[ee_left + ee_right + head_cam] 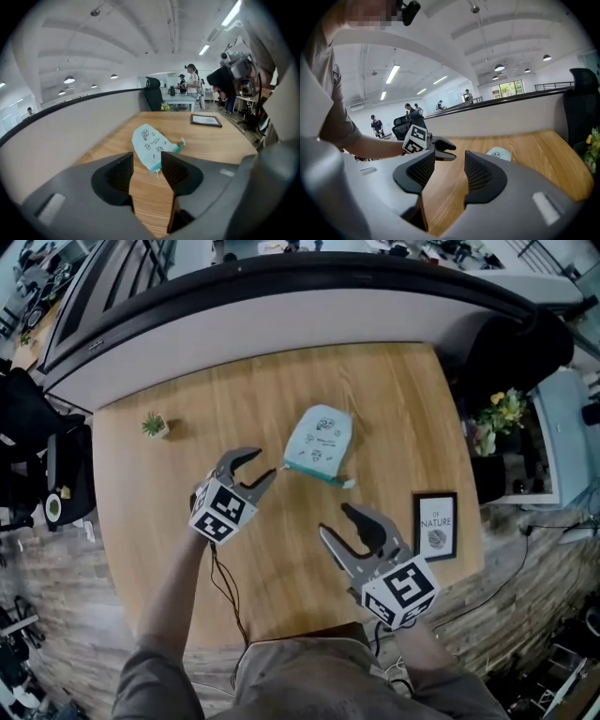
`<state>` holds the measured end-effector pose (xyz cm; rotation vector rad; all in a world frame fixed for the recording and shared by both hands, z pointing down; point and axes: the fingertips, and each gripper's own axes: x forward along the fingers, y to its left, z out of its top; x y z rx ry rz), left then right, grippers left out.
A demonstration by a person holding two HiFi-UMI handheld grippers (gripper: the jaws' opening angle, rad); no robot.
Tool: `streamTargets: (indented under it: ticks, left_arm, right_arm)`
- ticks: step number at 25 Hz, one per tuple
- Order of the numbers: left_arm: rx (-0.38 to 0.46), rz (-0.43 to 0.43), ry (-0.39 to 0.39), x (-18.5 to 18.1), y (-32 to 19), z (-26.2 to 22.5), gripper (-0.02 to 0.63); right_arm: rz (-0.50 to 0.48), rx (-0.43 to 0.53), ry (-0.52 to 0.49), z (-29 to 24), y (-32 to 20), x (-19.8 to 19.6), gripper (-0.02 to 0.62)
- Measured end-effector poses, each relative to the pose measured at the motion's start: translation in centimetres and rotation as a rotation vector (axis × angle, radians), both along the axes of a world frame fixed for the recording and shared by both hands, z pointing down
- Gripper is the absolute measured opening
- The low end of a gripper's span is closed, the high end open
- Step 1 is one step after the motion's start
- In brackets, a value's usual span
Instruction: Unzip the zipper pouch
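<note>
A pale teal zipper pouch (pixel 319 440) with small cartoon prints lies flat on the wooden table (pixel 394 399), its darker teal zipper edge (pixel 314 474) turned toward me. My left gripper (pixel 261 465) hovers just left of the zipper's near end, open, nothing between its jaws. In the left gripper view the pouch (pixel 149 145) lies just beyond the open left gripper (pixel 147 166). My right gripper (pixel 336 521) stands open nearer me, apart from the pouch. The right gripper view shows the right gripper (pixel 449 168) empty, with the pouch (pixel 500 153) behind its right jaw.
A small potted plant (pixel 155 425) stands at the table's left side. A framed picture (pixel 436 524) lies near the right edge. Yellow flowers (pixel 497 418) sit beyond that edge. A curved grey partition (pixel 281 315) borders the far side.
</note>
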<state>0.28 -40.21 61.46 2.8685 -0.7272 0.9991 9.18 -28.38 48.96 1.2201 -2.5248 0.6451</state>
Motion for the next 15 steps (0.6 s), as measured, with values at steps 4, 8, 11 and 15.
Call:
streamTargets:
  ticks: [4, 8, 11, 15]
  left_arm:
    - [-0.071, 0.056, -0.013, 1.2, -1.3, 4.3, 0.184]
    - [-0.104, 0.141, -0.039, 2.1, -2.2, 7.5, 0.183]
    - [-0.135, 0.200, -0.050, 2.7, -2.3, 9.4, 0.183]
    - [-0.146, 0.265, -0.085, 3.1, -2.3, 11.4, 0.167]
  right_arm:
    - [0.014, -0.052, -0.014, 2.4, -0.6, 0.3, 0.192]
    - [0.023, -0.106, -0.007, 5.0, -0.5, 0.8, 0.192]
    - [0.033, -0.140, 0.003, 6.6, -0.5, 1.3, 0.192]
    - [0.048, -0.163, 0.004, 8.0, -0.4, 1.7, 0.192]
